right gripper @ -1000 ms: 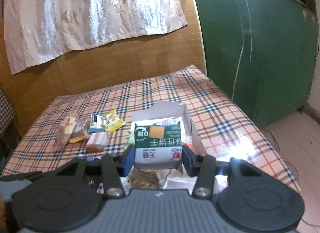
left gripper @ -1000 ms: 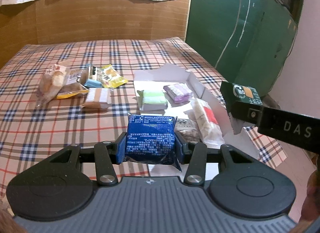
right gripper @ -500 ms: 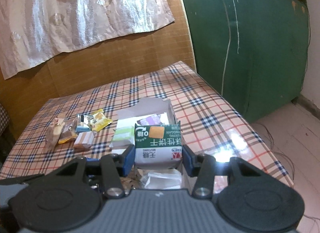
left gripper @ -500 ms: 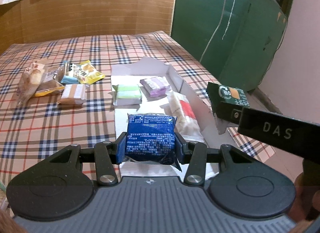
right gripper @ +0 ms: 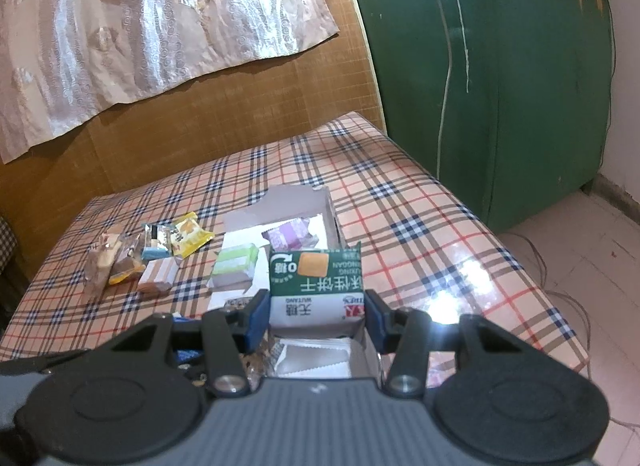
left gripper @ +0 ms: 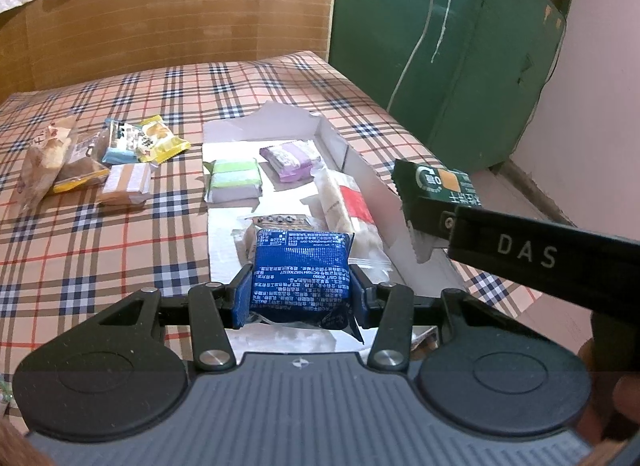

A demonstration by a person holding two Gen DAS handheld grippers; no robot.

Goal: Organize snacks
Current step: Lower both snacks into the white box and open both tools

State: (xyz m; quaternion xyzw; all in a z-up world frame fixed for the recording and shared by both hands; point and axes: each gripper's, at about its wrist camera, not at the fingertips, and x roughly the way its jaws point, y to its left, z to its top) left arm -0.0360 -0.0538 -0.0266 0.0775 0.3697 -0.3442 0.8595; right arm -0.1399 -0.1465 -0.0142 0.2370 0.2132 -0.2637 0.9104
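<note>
My left gripper (left gripper: 301, 290) is shut on a blue snack packet (left gripper: 301, 274), held over the near end of the open white box (left gripper: 356, 163). In the box lie a green-and-white pack (left gripper: 235, 178), a purple pack (left gripper: 289, 157), a clear red-labelled pack (left gripper: 347, 205) and a dark-patterned packet (left gripper: 276, 221). My right gripper (right gripper: 316, 316) is shut on a green-and-white biscuit packet (right gripper: 316, 286), above the box's near right part; the same packet (left gripper: 436, 185) shows at the right in the left wrist view.
Loose snacks lie on the plaid tablecloth (left gripper: 120, 258) left of the box: a yellow pack (left gripper: 154, 139), a light blue pack (left gripper: 120, 145), a tan wafer pack (left gripper: 126, 183) and a clear bread bag (left gripper: 46, 157). A green cabinet (left gripper: 440, 45) stands right of the table.
Both grippers have shifted over the box with their packets held; the box contents now sit closer beneath the left gripper. Neither grip has changed.
</note>
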